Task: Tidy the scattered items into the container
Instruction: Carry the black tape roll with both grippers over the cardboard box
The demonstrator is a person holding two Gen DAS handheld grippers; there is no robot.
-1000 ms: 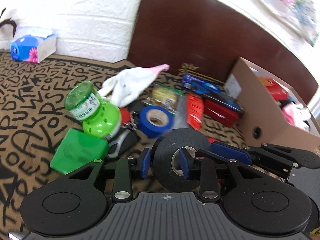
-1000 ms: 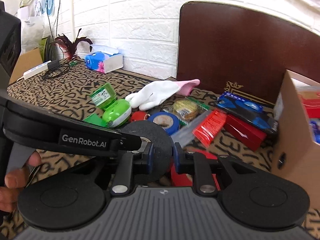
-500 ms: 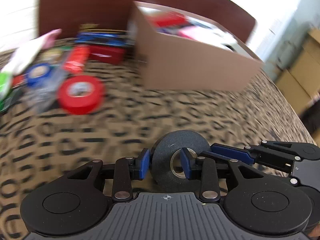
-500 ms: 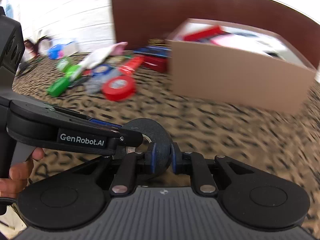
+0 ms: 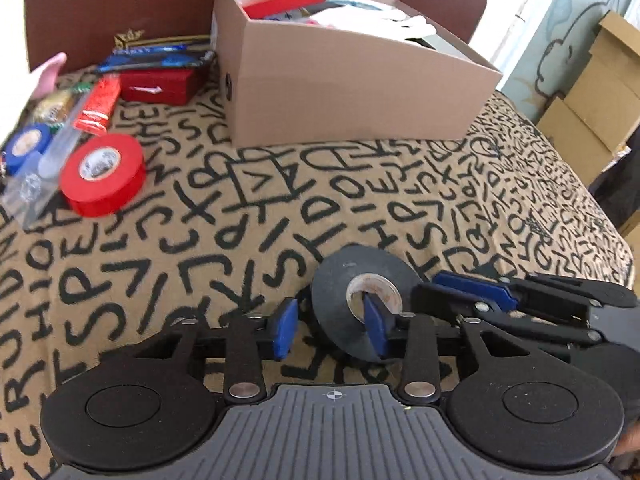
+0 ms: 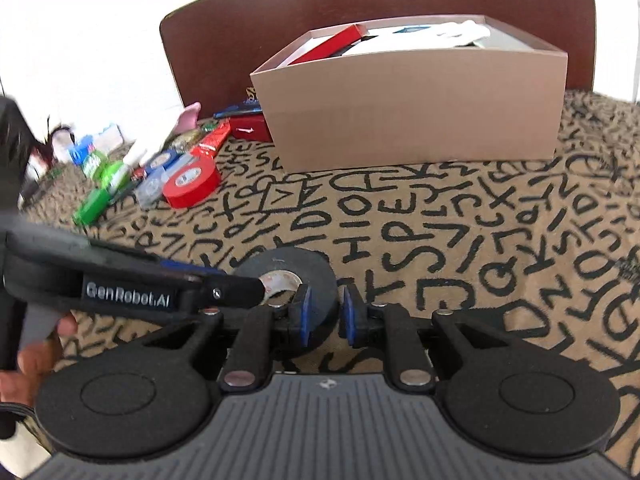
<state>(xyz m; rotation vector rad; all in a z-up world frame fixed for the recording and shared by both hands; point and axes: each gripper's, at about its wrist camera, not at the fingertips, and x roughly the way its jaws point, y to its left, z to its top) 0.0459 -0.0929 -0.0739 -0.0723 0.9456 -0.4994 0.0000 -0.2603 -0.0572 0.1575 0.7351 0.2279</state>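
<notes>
A black tape roll (image 5: 362,292) stands on edge between both grippers, low over the patterned cloth. My left gripper (image 5: 332,330) has opened: its left pad stands clear of the roll, its right pad sits in the core hole. My right gripper (image 6: 323,314) is shut on the black tape roll's (image 6: 290,280) wall, one pad inside the core, one outside. The cardboard box (image 5: 352,76), holding several items, stands at the back; it also shows in the right wrist view (image 6: 416,120). A red tape roll (image 5: 102,174), a blue tape roll (image 5: 26,146) and packets lie at the left.
A red case (image 5: 158,86) and a blue pen pack (image 5: 160,56) lie beside the box's left wall. Green containers (image 6: 106,178) lie far left. A brown headboard (image 6: 360,8) stands behind the box. Cardboard cartons (image 5: 592,92) stand beyond the cloth's right edge.
Both grippers swung right with the black tape, from over the pile to in front of the box. The left gripper's jaws have opened; the right stays shut on the roll.
</notes>
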